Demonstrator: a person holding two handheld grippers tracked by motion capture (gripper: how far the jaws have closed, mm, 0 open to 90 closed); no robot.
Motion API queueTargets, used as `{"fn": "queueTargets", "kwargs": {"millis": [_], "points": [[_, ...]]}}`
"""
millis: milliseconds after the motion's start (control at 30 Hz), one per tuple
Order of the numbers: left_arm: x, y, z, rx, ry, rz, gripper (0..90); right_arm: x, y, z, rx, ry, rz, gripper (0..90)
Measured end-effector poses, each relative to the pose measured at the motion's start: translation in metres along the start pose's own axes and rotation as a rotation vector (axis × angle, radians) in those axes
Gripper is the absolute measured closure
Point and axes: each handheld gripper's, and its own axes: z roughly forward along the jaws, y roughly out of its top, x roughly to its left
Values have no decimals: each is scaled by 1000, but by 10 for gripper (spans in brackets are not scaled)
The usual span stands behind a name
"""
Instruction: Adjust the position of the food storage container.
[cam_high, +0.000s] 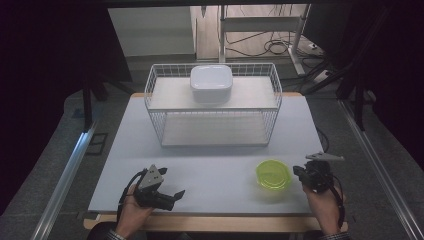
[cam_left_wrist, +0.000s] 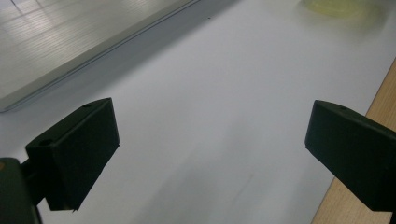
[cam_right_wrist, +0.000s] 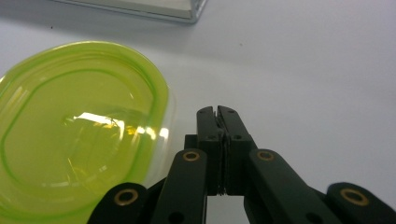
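No text, label, brand, number or sign can be read anywhere here. The green lidded container (cam_high: 273, 174), the white container (cam_high: 211, 83) and the wire basket (cam_high: 272, 85) all carry plain, unmarked surfaces.

Pale table (cam_high: 210, 170), wire rack (cam_high: 213, 107), green container (cam_high: 273, 174)

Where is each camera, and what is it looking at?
High view: above the table, looking down at the white wire basket; both hands and tongs show.
Left gripper view: rides the left tongs, open, looking across the white table.
Right gripper view: rides the right tongs, shut, beside the round green plastic container.
All three share the container.
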Motion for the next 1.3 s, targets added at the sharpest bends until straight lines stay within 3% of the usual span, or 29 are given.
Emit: {"fn": "queueTargets", "kwargs": {"millis": [133,433,1167,1300], "points": [[0,0,0,1,1,0,26,0,-7,-4,10,20,17,883],[-1,0,2,6,1,5,26,14,-24,-7,59,90,-6,879],[-4,1,4,17,-4,13,27,45,-15,14,94,225,-50,870],[-5,1,5,17,-9,14,26,56,-11,21,104,250,-67,870]]}}
